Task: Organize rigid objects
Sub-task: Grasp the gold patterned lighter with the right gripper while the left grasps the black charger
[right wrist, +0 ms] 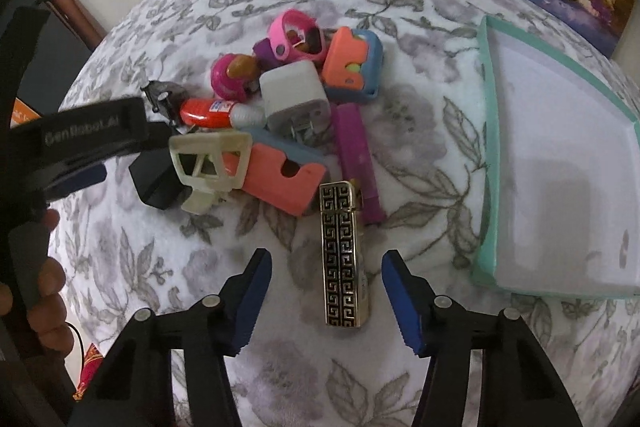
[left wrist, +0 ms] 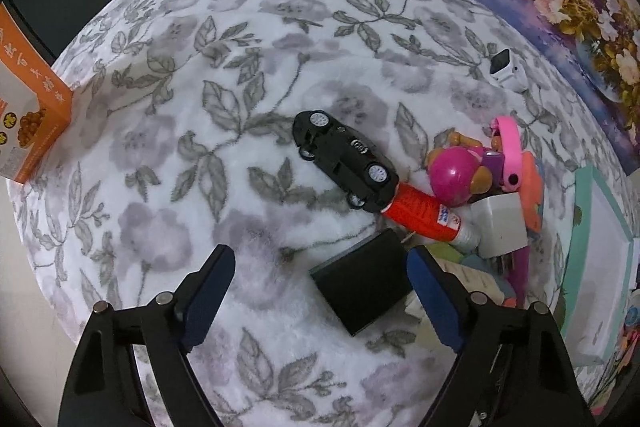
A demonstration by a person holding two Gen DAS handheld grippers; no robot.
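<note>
Two grippers hang over the flowered counter [left wrist: 280, 39], each pointing steeply down at one piece of the heap. Our left gripper [left wrist: 320, 291] stands spread wide, with the black block [left wrist: 362, 287] between its fingers; the right-hand pad looks to be just at the block's edge, the other well clear, so we pinch nothing yet. Our right gripper [right wrist: 326, 301] is narrower but open too, its pads either side of the patterned lighter [right wrist: 343, 257] without touching it.

The lighter lies lengthwise along the gripper's line, at the near edge of the pile and apart from most of it, which is likely why we chose it: the jaws can close across its narrow sides without disturbing anything. The empty teal-rimmed tray [right wrist: 490, 147] sits just to the right, probably where such pieces belong.

The rest is still jumbled together: the black toy car [left wrist: 346, 167] touching the red tube [left wrist: 416, 213], the pink-helmeted figure [left wrist: 454, 177], the white charger [right wrist: 294, 99], the purple stick [right wrist: 356, 155].
</note>
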